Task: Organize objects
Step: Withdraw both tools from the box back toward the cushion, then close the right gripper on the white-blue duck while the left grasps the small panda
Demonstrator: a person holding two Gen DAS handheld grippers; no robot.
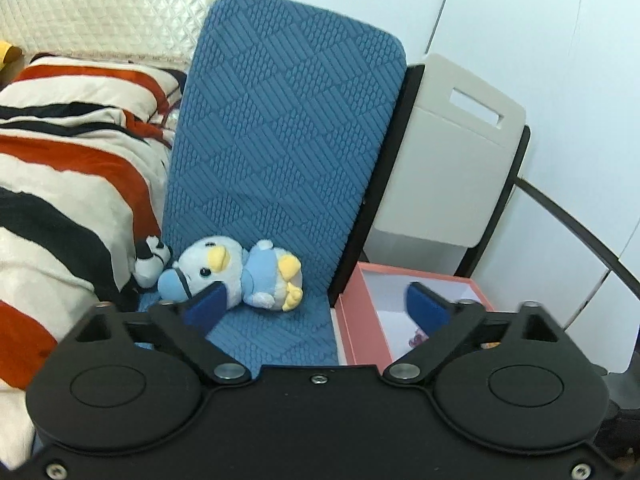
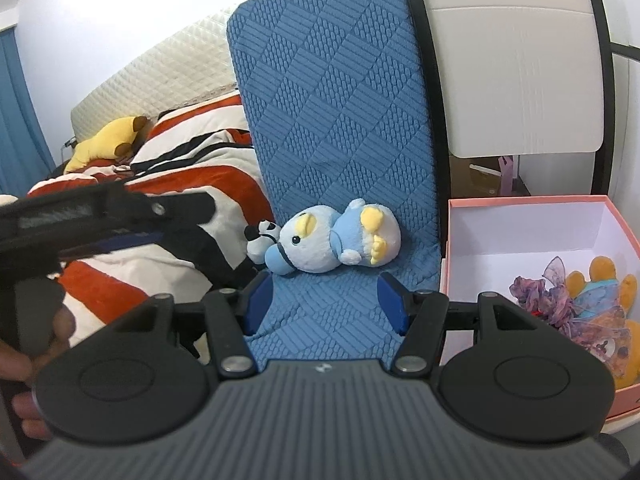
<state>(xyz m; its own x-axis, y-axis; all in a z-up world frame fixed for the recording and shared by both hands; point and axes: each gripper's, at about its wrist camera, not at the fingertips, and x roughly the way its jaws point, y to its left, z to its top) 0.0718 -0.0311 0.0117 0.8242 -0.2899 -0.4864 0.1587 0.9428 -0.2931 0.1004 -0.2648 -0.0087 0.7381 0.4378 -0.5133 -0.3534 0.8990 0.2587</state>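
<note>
A light-blue plush toy [image 1: 236, 274] with yellow ears and feet lies on its side on a blue quilted cushion [image 1: 280, 140]; it also shows in the right wrist view [image 2: 328, 240]. A small black-and-white plush [image 1: 152, 262] touches its snout, and it also shows in the right wrist view [image 2: 260, 238]. My left gripper [image 1: 316, 304] is open and empty, its left fingertip [image 1: 206, 304] just in front of the toy. My right gripper [image 2: 324, 300] is open and empty, a little short of the toy. A pink box [image 2: 520, 204] to the right holds an orange plush [image 2: 604, 280] and purple fabric.
A striped red, black and cream blanket [image 1: 60, 184] lies left of the cushion, with a yellow plush [image 2: 108, 140] further back. A cream quilted headboard [image 1: 100, 12] stands behind. A white and black unit [image 1: 452, 152] stands behind the pink box [image 1: 360, 312]. The left gripper's body [image 2: 100, 216] crosses the right wrist view.
</note>
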